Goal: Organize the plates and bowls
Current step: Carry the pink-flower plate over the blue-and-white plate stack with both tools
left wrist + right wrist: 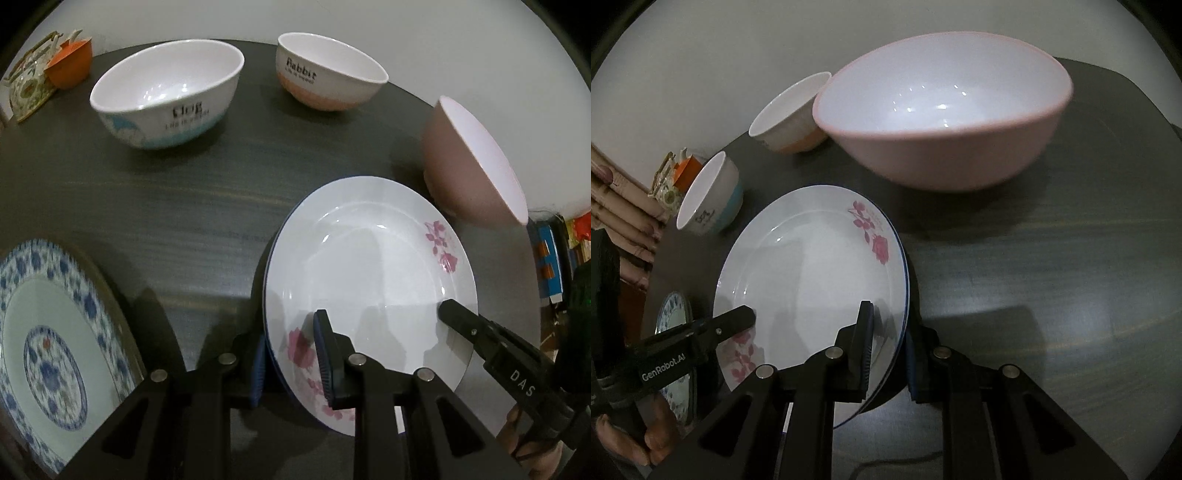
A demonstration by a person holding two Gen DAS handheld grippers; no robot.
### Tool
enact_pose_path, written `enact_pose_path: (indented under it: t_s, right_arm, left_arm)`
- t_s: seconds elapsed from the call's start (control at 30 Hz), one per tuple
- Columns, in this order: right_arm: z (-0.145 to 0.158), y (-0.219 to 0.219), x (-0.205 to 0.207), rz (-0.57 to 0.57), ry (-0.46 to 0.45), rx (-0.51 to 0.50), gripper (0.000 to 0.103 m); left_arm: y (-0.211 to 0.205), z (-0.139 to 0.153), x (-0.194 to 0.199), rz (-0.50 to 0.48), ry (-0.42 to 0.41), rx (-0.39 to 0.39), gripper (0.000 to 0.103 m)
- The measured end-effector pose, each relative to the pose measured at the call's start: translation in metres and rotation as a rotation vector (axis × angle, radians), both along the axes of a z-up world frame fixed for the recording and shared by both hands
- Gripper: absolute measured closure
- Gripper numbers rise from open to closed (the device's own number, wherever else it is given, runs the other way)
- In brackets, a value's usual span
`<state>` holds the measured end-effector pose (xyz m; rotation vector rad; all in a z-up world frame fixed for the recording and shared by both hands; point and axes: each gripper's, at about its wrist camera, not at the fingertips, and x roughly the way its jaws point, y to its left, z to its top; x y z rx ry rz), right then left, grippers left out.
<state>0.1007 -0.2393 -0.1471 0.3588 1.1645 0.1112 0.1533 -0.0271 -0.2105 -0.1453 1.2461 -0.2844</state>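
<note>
A white plate with pink flowers point(369, 280) lies on another blue-rimmed plate on the dark table point(184, 206). My left gripper point(291, 362) straddles the near-left rim of the stack, jaws close on it. My right gripper point(886, 350) straddles the opposite rim of the same plates point(812, 266); its finger point(458, 314) shows in the left wrist view. A blue-patterned plate point(48, 332) lies at the left. A "Dog" bowl point(166, 99), a "Rabbit" bowl point(328, 74) and a large pink bowl point(942, 110) stand behind.
An orange cup point(72, 66) and a patterned holder point(29, 85) stand at the far left corner of the table. The table edge runs close behind the bowls, with a white wall beyond. A stretch of bare tabletop point(1052, 277) lies right of the plates.
</note>
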Motion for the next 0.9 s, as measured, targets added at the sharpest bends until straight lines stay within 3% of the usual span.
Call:
enact_pose_path:
  t_s: [0.47,0.9]
  right_arm:
    - [0.003,0.008,-0.041,0.011,0.043,0.003,0.088]
    - [0.014,0.019,-0.054,0.031,0.003,-0.017,0.088]
  left_arm:
    - [0.002,-0.005,-0.011,-0.022,0.016,0.005,0.08]
    - [-0.001,-0.008,-0.02,-0.01,-0.013,-0.002,0.083]
